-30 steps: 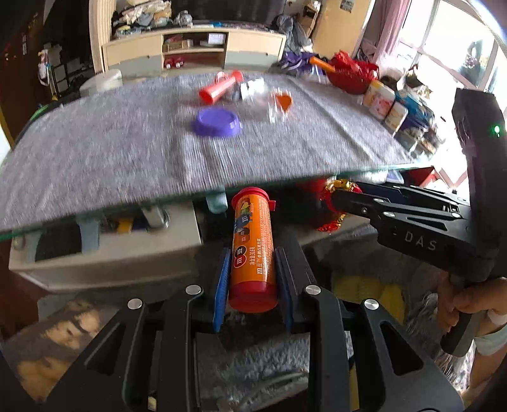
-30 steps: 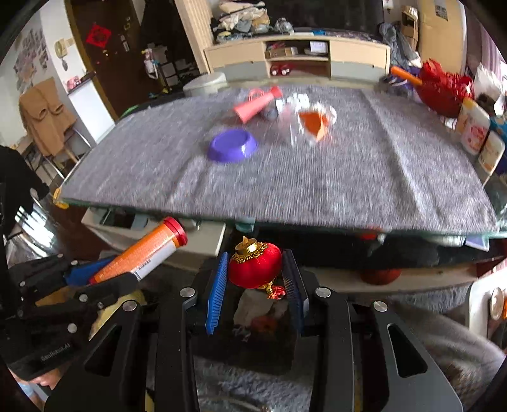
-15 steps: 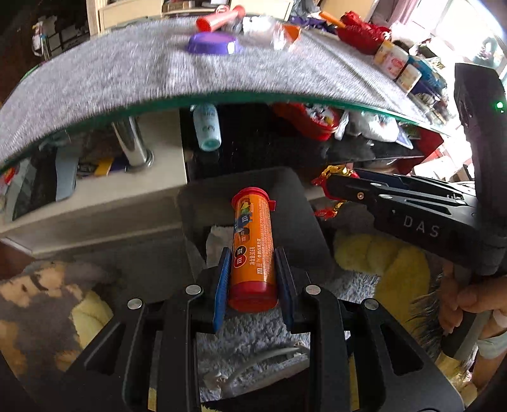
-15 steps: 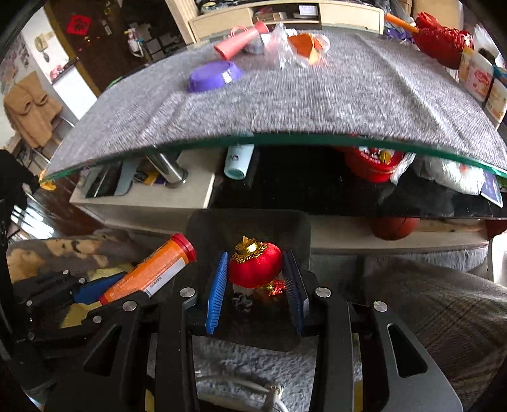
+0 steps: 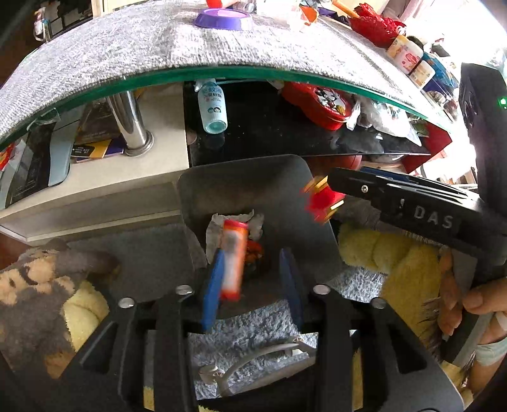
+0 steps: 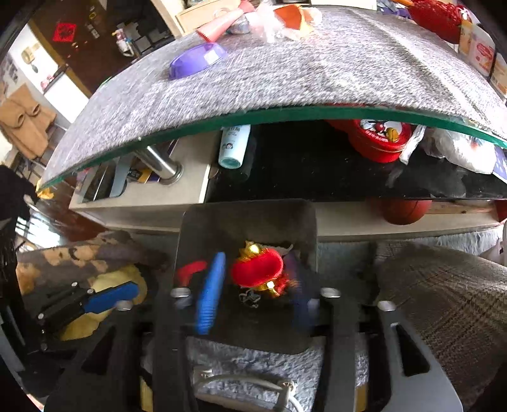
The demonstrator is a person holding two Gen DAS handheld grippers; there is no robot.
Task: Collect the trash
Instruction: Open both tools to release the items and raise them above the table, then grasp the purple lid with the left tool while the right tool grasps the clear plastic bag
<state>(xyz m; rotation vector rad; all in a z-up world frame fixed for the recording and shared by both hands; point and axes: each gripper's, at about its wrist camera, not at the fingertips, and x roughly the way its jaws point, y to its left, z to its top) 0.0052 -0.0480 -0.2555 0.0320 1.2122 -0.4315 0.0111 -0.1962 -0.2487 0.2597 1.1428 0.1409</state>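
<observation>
Tools, two, just opened: left tool (image 5: 250, 282) dropping one tube (image 5: 233, 260), right tool (image 6: 253, 298) one lantern (image 6: 257, 272).

Glass-edged table (image 5: 221, 71) arcs across the upper frame in both wrist views, its top covered by a grey felt mat (image 6: 317, 69). On the mat: purple bowl (image 5: 223, 18) at top centre; pink tube (image 6: 218, 27) and crumpled clear wrapper (image 6: 285, 22) behind it; red basket (image 5: 375, 27) and labelled jars (image 5: 408, 60) at upper right. Lower shelf (image 5: 152, 164) beneath carries a pale blue bottle (image 5: 211, 106) lying down and a red tin (image 5: 320, 103).
</observation>
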